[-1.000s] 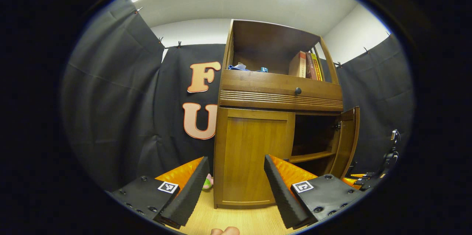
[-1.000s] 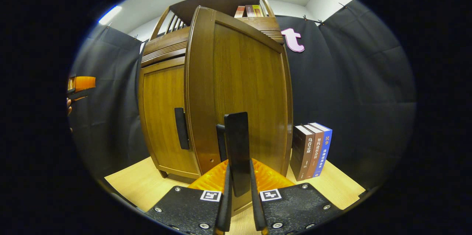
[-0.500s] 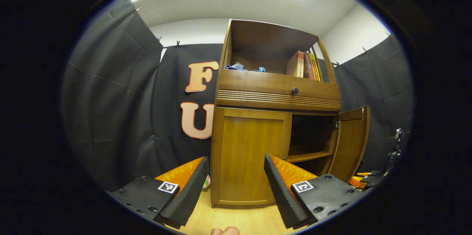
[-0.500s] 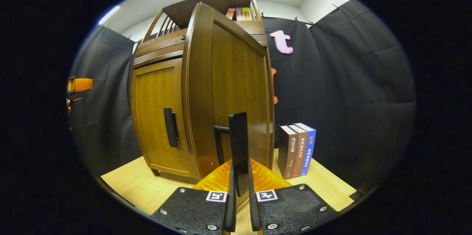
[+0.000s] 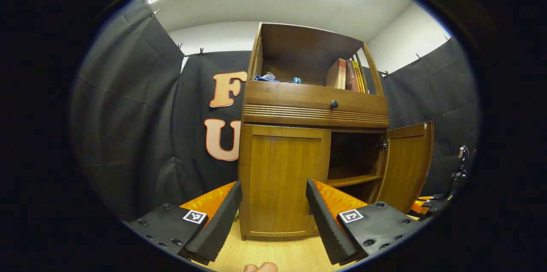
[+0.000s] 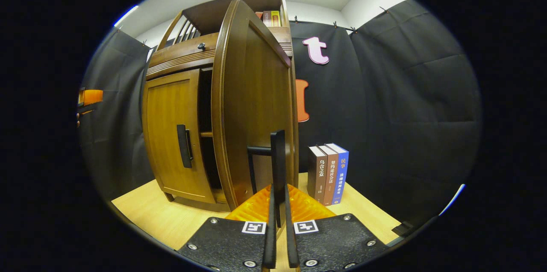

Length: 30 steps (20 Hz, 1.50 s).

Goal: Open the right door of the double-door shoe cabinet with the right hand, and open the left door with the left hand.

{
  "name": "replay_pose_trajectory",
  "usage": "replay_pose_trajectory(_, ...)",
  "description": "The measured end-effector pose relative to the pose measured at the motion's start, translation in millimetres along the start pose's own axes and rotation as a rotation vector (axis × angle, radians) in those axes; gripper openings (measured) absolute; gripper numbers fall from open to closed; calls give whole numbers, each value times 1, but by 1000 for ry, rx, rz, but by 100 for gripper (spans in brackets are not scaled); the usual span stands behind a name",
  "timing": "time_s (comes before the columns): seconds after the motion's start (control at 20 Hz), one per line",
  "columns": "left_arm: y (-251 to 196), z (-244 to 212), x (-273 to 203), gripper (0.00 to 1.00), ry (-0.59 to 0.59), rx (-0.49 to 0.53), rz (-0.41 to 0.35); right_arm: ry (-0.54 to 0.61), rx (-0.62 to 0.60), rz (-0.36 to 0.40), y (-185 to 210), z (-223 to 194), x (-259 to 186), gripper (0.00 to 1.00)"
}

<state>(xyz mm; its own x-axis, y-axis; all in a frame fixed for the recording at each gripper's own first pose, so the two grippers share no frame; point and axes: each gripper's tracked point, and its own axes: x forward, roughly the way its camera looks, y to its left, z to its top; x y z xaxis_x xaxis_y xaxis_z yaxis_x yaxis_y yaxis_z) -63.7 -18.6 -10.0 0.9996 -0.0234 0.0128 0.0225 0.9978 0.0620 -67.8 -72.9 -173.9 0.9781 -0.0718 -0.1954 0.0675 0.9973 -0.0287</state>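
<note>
Brown wooden double-door shoe cabinet [image 5: 314, 105] is standing on a pale wood-grain floor [image 6: 171, 216], filling the centre of the left gripper view. Its right door [image 5: 406, 163] is hanging swung outward at about 3 o'clock of the cabinet front, baring a dark compartment with an inner shelf [image 5: 352, 180], while its left door [image 5: 284, 178] is sitting flush and closed. The left gripper [image 5: 273, 210] is hovering in front of that closed door with its black foam-padded fingers [image 5: 218, 220] spread wide, touching nothing. In the right gripper view the right gripper [image 6: 278, 220] is pinching the black bar handle [image 6: 278, 165] of the open right door [image 6: 252, 105], its two thin fingers pressed together on the vertical bar at 6 o'clock. The left door [image 6: 171, 135], with its own black handle [image 6: 184, 146], is showing at 9 o'clock of that view, and the orange body of the left gripper [image 6: 89, 97] is showing farther out at the 9 o'clock edge. Three upright books [image 6: 328, 174] are standing on the floor just beside the cabinet at 3 o'clock of the handle. More books [image 5: 346, 74] are leaning in the open top shelf above a round dark drawer knob [image 5: 333, 104].
</note>
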Motion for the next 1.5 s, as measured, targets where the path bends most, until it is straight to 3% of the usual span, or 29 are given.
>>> replay_pose_trajectory(0.05, -1, 1, 1, 96, -3, 0, -2, 0, -1, -6, -4, 0, 0, 9)
replay_pose_trajectory(0.1, -4, 1, 0, 96, -4, -2, -4, -1, -2, -10, -8, 1, -1, 8)
replay_pose_trajectory(0.15, -5, 1, 1, 96, -4, -3, -5, -1, -1, -14, -12, 0, -2, 8)
replay_pose_trajectory(0.2, -6, 0, 2, 96, -2, -3, -6, -2, 0, -16, -15, 0, -2, 18)
replay_pose_trajectory(0.35, -9, -5, 6, 96, 11, -5, -6, -5, 2, -16, -24, 1, -1, 17)
replay_pose_trajectory(0.4, -11, -8, 7, 96, 16, -5, -5, -6, 1, -17, -27, 1, -1, 6)
replay_pose_trajectory(0.85, -32, -42, 39, 95, 63, 28, -4, -22, 6, -26, -62, 2, -2, 4)
replay_pose_trajectory(0.9, -38, -47, 44, 95, 67, 29, -10, -28, 11, -29, -67, 4, -3, 0)
replay_pose_trajectory(1.05, -56, -65, 59, 95, 87, 34, -35, -32, 33, -36, -82, 3, -5, 5)
replay_pose_trajectory(1.5, -97, -110, 99, 95, 136, 48, -81, -77, 64, -106, -133, 24, -28, 0)
